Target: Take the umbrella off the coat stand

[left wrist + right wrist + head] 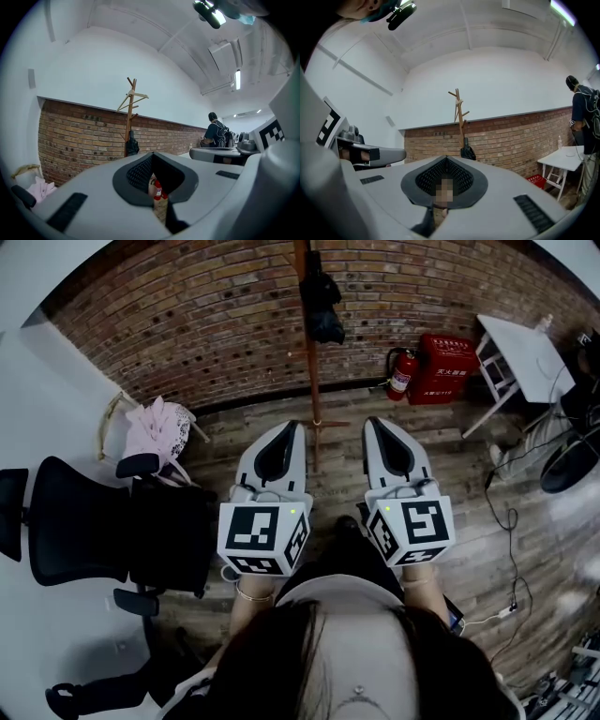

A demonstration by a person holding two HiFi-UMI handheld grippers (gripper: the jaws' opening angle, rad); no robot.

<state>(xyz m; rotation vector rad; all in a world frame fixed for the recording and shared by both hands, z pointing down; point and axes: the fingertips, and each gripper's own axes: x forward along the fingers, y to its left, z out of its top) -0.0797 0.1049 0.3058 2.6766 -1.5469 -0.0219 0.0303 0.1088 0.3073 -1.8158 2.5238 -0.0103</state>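
A wooden coat stand (313, 381) rises in front of the brick wall, straight ahead of me. A folded black umbrella (322, 304) hangs on its pole. It also shows in the left gripper view as the umbrella (131, 146) and in the right gripper view as the umbrella (467, 152). My left gripper (289, 429) and right gripper (375, 424) are held level side by side, well short of the stand. Both have their jaws together with nothing between them. The stand's base lies on the floor between the two jaw tips.
A black office chair (103, 521) stands at the left, with a pink cloth (155, 427) on a stand behind it. A red fire extinguisher (401, 371) and a red box (445, 367) sit by the wall. A white table (525, 352) and floor cables (511, 521) are at the right. A person (583, 117) stands by that table.
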